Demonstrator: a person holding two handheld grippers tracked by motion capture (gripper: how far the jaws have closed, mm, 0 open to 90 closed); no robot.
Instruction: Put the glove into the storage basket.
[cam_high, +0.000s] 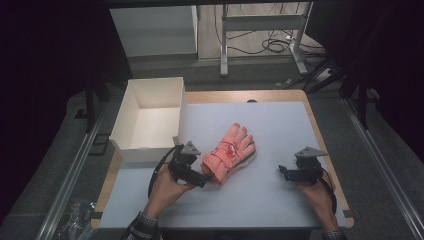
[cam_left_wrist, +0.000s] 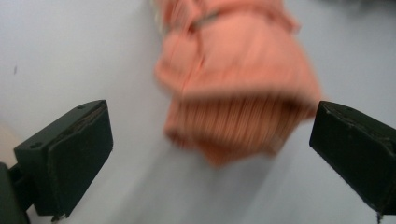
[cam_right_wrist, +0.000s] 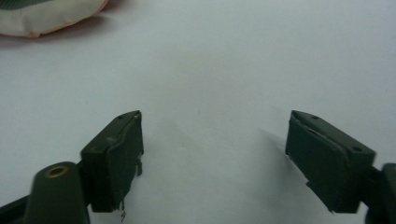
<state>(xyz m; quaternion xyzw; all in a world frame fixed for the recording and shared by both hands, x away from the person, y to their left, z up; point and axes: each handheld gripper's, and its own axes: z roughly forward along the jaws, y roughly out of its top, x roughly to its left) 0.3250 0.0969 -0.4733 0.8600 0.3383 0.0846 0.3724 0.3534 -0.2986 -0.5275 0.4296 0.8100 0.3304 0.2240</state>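
A pair of orange knit gloves (cam_high: 231, 151) lies stacked in the middle of the white table top, fingers pointing to the far right. My left gripper (cam_high: 206, 177) sits at their ribbed cuff end, held in a hand. In the left gripper view, which is blurred, the jaws of the left gripper (cam_left_wrist: 211, 112) stand wide apart with the gloves' cuff (cam_left_wrist: 233, 126) just ahead of them, untouched. My right gripper (cam_high: 283, 172) hovers over bare table to the right of the gloves. The right gripper (cam_right_wrist: 214, 116) is open with nothing between its jaws, and a glove's pale edge (cam_right_wrist: 46, 21) shows far off.
An open white cardboard box (cam_high: 129, 114), with nothing in it, stands at the table's far left corner, close behind the left hand. The white mat (cam_high: 280, 125) covers a wooden table with its edge showing on the right. Desk legs and cables lie on the floor beyond.
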